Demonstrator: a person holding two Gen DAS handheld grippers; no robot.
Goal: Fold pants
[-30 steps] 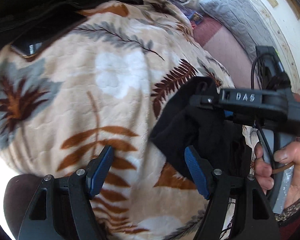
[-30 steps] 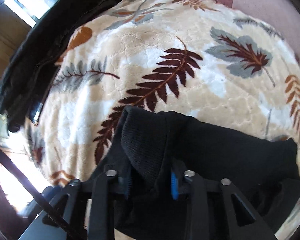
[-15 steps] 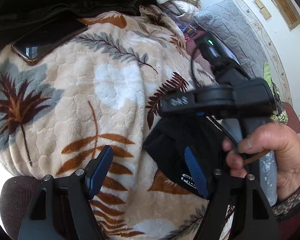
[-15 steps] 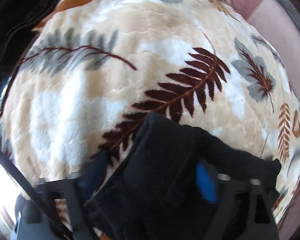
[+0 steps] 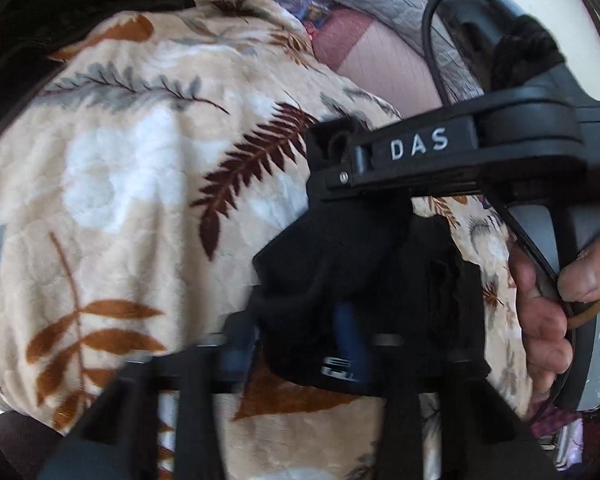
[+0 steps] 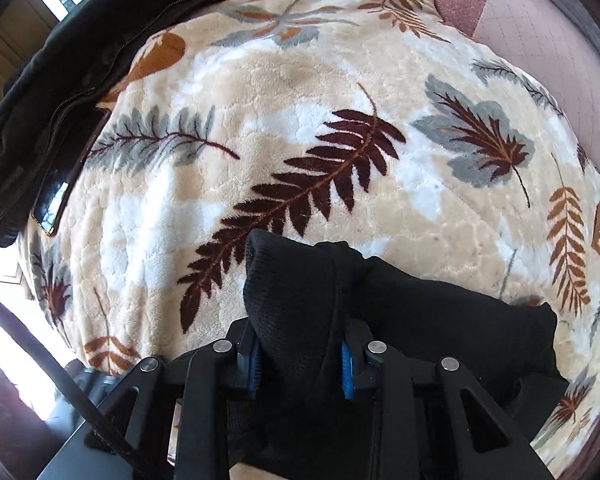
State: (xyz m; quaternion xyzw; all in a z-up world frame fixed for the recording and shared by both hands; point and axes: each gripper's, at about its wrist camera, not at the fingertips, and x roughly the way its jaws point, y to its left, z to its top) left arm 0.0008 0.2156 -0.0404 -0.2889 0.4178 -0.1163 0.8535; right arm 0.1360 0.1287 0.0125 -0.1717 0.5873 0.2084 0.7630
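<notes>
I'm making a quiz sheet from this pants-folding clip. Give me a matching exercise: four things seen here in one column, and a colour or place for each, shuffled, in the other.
Things:
1. pants
2. blanket
3. phone
4. jacket

Descriptions:
A. cream plush with a leaf print
B. black knit bundle lying on the blanket
C. dark, zippered, along the blanket's far-left edge
D. thin, glossy, at the blanket's left edge beside the jacket

Pairs: 1-B, 2-A, 3-D, 4-C

White raised letters "DAS" stand on the black plastic arm of the right hand-held gripper [image 5: 332, 152], above the black knit pants [image 5: 340, 264].
</notes>
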